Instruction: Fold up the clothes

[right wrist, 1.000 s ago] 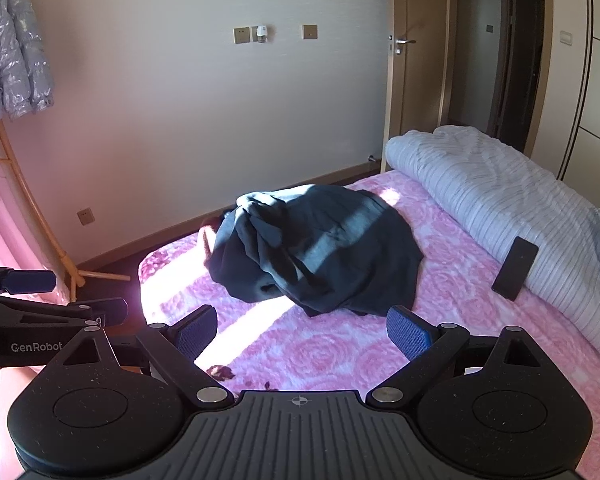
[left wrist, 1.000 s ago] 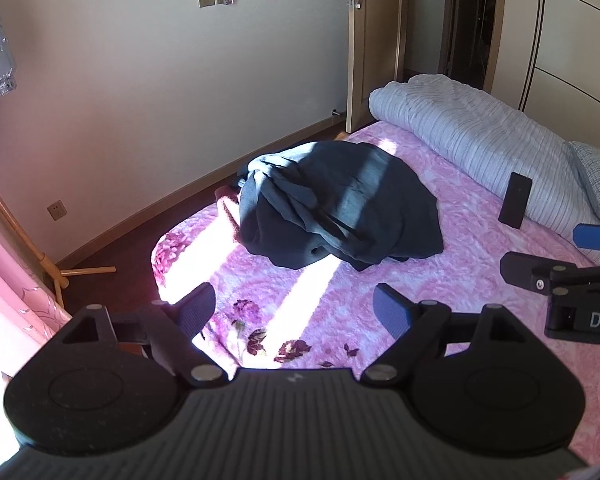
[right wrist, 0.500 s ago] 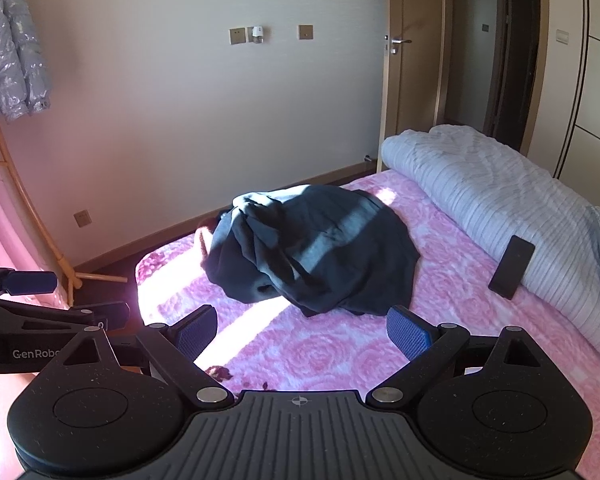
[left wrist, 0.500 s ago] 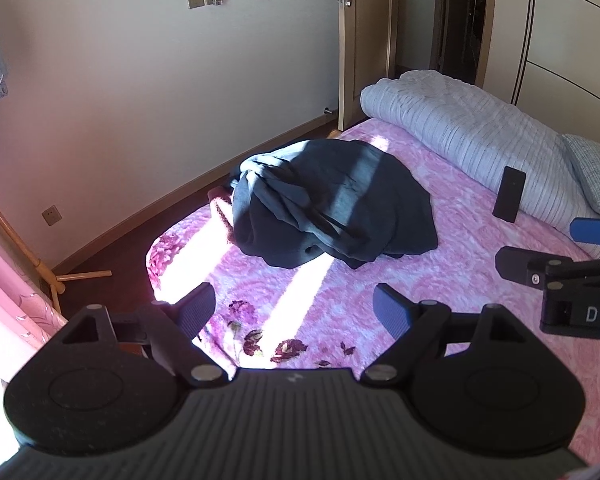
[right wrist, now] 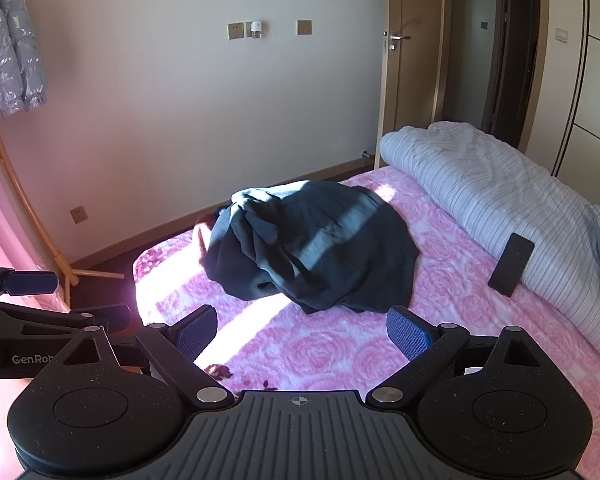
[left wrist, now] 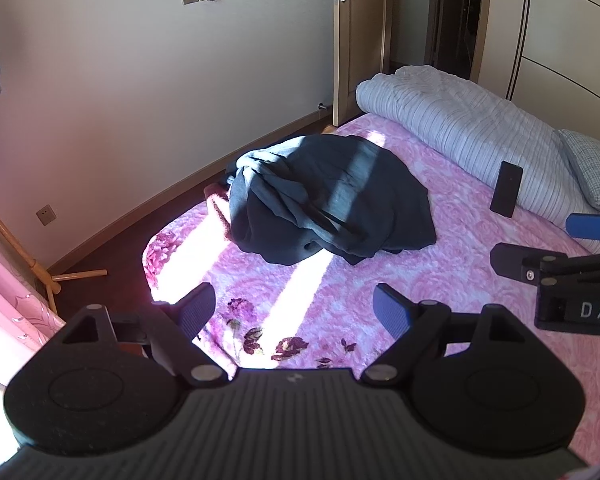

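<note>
A crumpled dark blue garment (left wrist: 328, 196) (right wrist: 312, 244) lies in a heap on the pink floral bedspread (left wrist: 440, 280) (right wrist: 340, 344), partly in a band of sunlight. A bit of reddish cloth (left wrist: 216, 204) pokes out at its left side. My left gripper (left wrist: 296, 310) hovers open above the bed's near corner, well short of the garment, nothing between its fingers. My right gripper (right wrist: 302, 330) is also open and empty, in front of the heap. Each gripper shows at the edge of the other's view: the right one (left wrist: 560, 256), the left one (right wrist: 56, 300).
A rolled striped duvet (left wrist: 460, 128) (right wrist: 492, 192) and a pillow (left wrist: 592, 168) line the bed's right side; a black phone (left wrist: 507, 194) (right wrist: 512, 264) leans on the duvet. A wooden coat stand (right wrist: 32, 216) with a silver jacket (right wrist: 8, 72) stands left. Dark floor (left wrist: 112, 248) borders the bed.
Both grippers have shifted slightly, so the garment sits a little further left and lower in view. Their fingers stay open. The garment itself has not moved.
</note>
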A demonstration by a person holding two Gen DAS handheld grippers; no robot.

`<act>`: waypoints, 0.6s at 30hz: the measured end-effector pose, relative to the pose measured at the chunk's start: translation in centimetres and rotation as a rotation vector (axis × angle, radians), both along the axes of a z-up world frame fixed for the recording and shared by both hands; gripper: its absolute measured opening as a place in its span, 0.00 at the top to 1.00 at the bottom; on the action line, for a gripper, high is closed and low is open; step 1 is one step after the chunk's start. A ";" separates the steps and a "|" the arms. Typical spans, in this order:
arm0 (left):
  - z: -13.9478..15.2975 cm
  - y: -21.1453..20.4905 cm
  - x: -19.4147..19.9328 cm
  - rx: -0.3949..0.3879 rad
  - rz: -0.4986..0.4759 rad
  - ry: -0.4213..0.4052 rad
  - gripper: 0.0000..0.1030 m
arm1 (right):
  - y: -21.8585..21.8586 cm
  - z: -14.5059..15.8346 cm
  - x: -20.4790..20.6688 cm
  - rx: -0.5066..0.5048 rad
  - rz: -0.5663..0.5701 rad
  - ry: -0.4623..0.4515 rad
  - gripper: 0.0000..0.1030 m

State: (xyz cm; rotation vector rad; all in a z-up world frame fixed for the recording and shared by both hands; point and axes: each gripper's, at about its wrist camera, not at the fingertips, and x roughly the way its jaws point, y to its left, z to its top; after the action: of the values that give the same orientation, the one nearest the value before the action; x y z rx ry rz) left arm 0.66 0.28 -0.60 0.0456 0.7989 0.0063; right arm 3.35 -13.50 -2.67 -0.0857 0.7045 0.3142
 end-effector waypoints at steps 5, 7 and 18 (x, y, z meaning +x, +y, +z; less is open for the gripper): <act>-0.3 0.8 0.1 -0.005 0.002 0.005 0.19 | 0.6 -0.1 0.2 -0.002 0.005 0.004 0.08; -0.3 1.2 0.2 -0.009 0.001 0.009 0.19 | 0.6 -0.1 0.3 -0.002 0.007 0.008 0.08; -1.5 3.6 0.4 -0.018 -0.010 0.038 0.19 | 2.6 -1.0 0.3 -0.014 -0.003 0.025 0.08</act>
State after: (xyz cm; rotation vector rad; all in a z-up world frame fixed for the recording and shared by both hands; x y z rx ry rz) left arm 1.05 3.87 -2.11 0.0324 0.8368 -0.0110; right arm 3.63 -10.91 -3.70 -0.0942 0.7319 0.3078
